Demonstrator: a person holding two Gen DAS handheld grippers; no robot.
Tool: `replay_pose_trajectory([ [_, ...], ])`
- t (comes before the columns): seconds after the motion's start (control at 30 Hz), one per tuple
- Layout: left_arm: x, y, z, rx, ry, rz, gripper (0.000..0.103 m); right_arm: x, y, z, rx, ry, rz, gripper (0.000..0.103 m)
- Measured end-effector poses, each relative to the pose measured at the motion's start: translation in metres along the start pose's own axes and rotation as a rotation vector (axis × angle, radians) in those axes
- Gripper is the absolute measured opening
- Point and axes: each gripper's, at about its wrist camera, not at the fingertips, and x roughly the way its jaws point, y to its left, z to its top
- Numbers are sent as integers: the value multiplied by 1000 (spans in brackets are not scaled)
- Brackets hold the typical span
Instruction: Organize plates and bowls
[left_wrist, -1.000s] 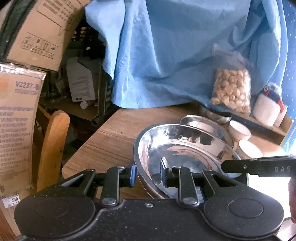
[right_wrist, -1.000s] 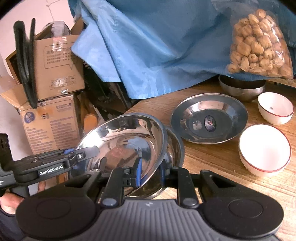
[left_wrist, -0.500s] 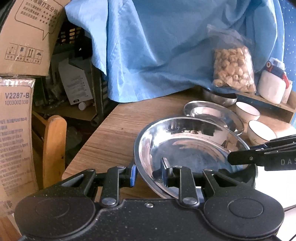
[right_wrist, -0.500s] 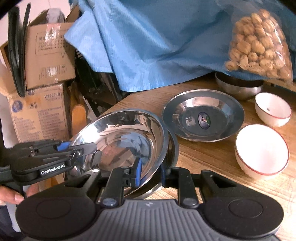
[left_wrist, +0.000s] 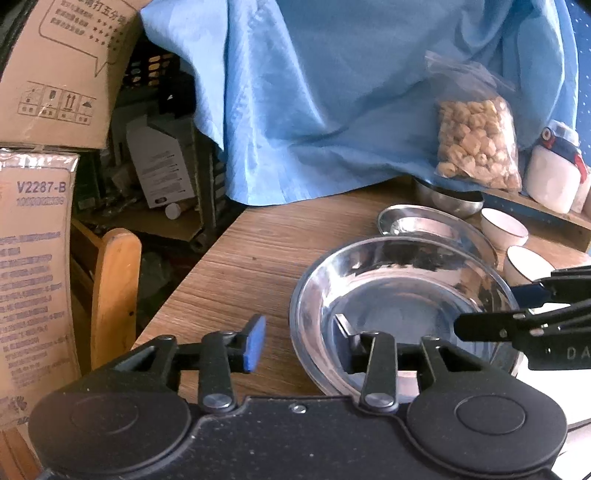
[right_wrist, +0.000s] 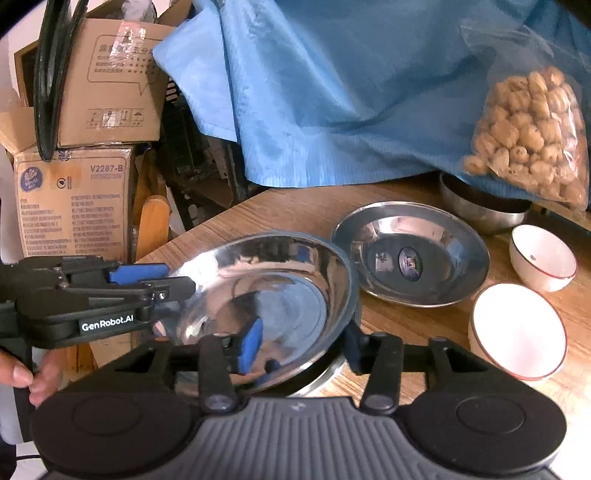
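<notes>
At the near left corner of the wooden table (left_wrist: 258, 258) sits a large steel plate (left_wrist: 399, 306), nested on another steel dish whose rim shows beneath it in the right wrist view. Left gripper (left_wrist: 295, 332): jaws spread wide, straddling the plate's near-left rim, blue-padded finger outside over bare wood, the other finger inside the basin. Nothing clamped. Right gripper (right_wrist: 299, 343): also wide apart, straddling the plate's right rim, blue pad inside against the polished surface, the other finger outside and low by the under-dish. Whether the pads touch metal cannot be told.

Each gripper shows in the other's view, at opposite sides of the plate. A hand (right_wrist: 33, 376) holds the left tool at frame edge.

Beyond the large plate: a smaller steel plate (right_wrist: 410, 254) lying flat, close but apart. Two white bowls with red rims, the near bowl (right_wrist: 517, 332) just right of the smaller plate, the far bowl (right_wrist: 543, 258) behind it. A steel bowl (right_wrist: 480, 210) at the back, under a clear bag of tan puffed pieces (right_wrist: 532, 136).

Surroundings: blue cloth (left_wrist: 332, 103) draped behind the table; stacked cardboard boxes (right_wrist: 74, 206) left; a wooden chair back (left_wrist: 114, 295) off the table's left edge; a white jug (left_wrist: 550, 177) on a ledge at right.
</notes>
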Motion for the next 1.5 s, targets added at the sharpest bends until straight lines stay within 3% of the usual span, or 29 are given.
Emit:
replay_pose_trajectory([
  [0.07, -1, 0, 2, -3, -1, 3, 47, 1, -2, 0, 5, -1, 16, 58],
  [0.2, -8, 4, 5, -46, -37, 31, 79, 1, -6, 2, 18, 3, 15, 73],
  [0.27, -15, 6, 7, -79, -79, 44, 88, -4, -10, 1, 38, -30, 16, 94],
  [0.4, -25, 6, 12, -110, -144, 45, 102, -13, -16, 1, 48, -83, 26, 102],
  [0.6, -26, 4, 25, -102, -167, 17, 102, -26, -26, -2, 90, -173, -17, 103],
  [0.9, -11, 1, 49, -58, -99, -90, 102, -43, -43, -23, 170, -222, -75, 103],
  [1.07, 4, -2, 63, -24, -66, -95, 102, -47, -51, -34, 216, -236, -74, 103],
  [1.23, 19, -12, 75, 57, -75, -60, 102, -50, -61, -30, 211, -254, -125, 103],
  [1.5, 67, -34, 97, 80, -20, -134, 102, -33, -88, -6, 182, -218, -196, 103],
])
